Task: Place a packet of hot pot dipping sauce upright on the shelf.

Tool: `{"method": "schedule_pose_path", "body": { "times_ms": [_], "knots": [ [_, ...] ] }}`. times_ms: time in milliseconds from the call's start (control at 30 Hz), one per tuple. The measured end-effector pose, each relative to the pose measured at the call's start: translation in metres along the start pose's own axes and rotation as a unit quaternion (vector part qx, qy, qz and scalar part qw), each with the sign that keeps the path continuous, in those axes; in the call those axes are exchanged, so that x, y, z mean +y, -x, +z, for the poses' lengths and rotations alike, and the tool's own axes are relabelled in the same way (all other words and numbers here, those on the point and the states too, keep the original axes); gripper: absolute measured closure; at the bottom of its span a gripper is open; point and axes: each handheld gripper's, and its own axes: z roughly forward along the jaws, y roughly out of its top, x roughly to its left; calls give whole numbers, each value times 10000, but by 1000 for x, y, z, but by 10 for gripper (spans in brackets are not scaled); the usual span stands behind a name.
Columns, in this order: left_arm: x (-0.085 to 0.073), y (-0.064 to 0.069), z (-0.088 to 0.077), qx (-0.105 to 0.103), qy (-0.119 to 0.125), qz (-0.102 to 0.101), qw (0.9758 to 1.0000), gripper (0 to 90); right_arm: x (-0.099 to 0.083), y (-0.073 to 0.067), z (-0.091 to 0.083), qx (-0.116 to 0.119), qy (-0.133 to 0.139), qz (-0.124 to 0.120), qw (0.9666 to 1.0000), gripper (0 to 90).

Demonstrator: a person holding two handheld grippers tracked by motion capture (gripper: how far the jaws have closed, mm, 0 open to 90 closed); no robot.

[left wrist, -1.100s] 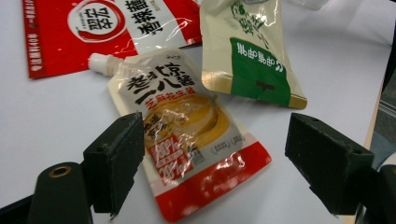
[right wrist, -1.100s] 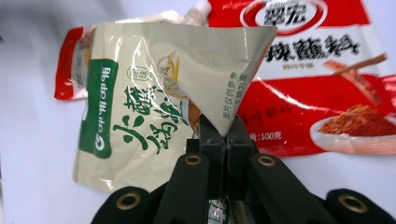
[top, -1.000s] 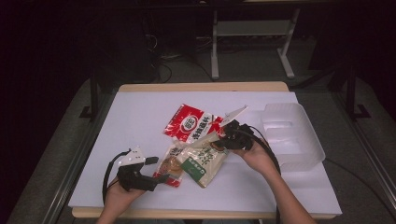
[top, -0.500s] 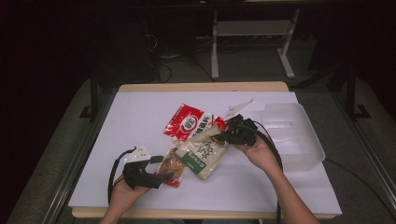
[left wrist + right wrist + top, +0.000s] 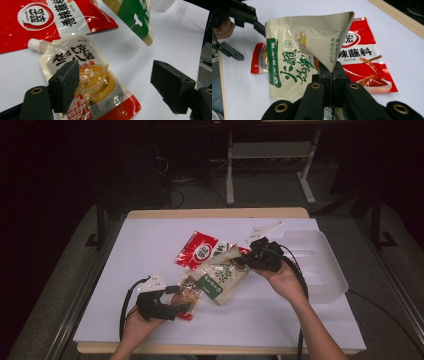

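High view overhead, facing forward-down on table, claw views close and low, sharing the red packet.

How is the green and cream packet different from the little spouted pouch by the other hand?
The green and cream packet is bigger, pinched by the right gripper and lifted at one end. The spouted pouch is smaller, has a white cap and lies flat, ungripped, between the left gripper's open jaws. Both are glossy printed food sachets.
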Motion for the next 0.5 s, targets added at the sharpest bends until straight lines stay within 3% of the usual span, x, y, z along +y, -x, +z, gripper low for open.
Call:
{"method": "schedule_pose_path", "body": {
  "times_ms": [300,500],
  "knots": [
    [9,4,16,-210,83,-2,9997,252,4,2,-13,-92,209,22,9997,890],
    [20,9,28,-451,272,-45,9986,297,5,3,-15,-119,337,37,9994,890]
  ]
}}
